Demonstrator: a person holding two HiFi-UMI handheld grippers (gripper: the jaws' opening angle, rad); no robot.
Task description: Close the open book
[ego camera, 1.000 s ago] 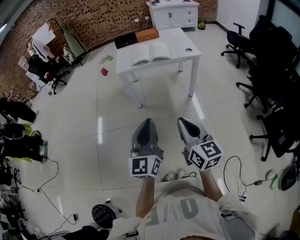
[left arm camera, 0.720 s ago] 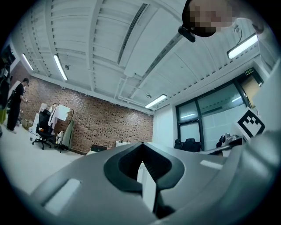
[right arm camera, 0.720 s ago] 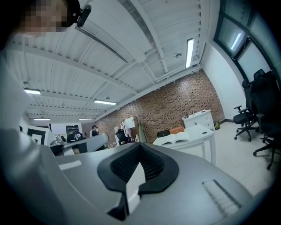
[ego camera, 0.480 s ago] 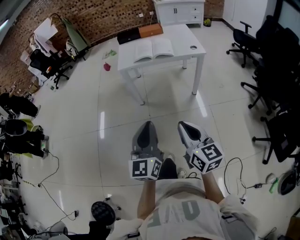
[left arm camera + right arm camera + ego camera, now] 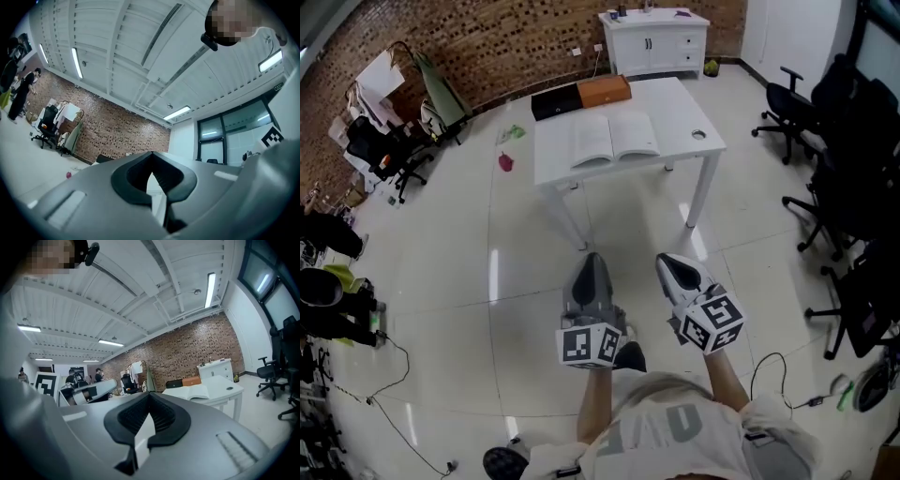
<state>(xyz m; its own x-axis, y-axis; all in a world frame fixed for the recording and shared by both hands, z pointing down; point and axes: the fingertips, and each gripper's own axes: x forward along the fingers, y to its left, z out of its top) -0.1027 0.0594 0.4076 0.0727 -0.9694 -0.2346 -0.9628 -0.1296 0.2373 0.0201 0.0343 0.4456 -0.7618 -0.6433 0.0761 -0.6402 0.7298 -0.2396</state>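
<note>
So the book (image 5: 614, 139) is lying open, pages up, roughly in the middle of the white tabletop (image 5: 680, 103), with its spine running away from the person. Right behind it, along the tabletop's far edge, a black box (image 5: 553, 101) and an orange box (image 5: 605, 91) sit end to end. There's a small round hole (image 5: 698, 135) near the tabletop's right edge.

Both grippers are well short of the tabletop, over the floor (image 5: 469, 281) on its near side, held side by side and aimed toward it. Left gripper (image 5: 592, 261): fingers pressed together, empty. Right gripper (image 5: 668, 262): same deal, fingers together and empty.

A white cabinet (image 5: 654, 37) stands beyond the tabletop against the brick wall (image 5: 506, 37), and black office chairs (image 5: 787, 103) are off to the tabletop's right.
</note>
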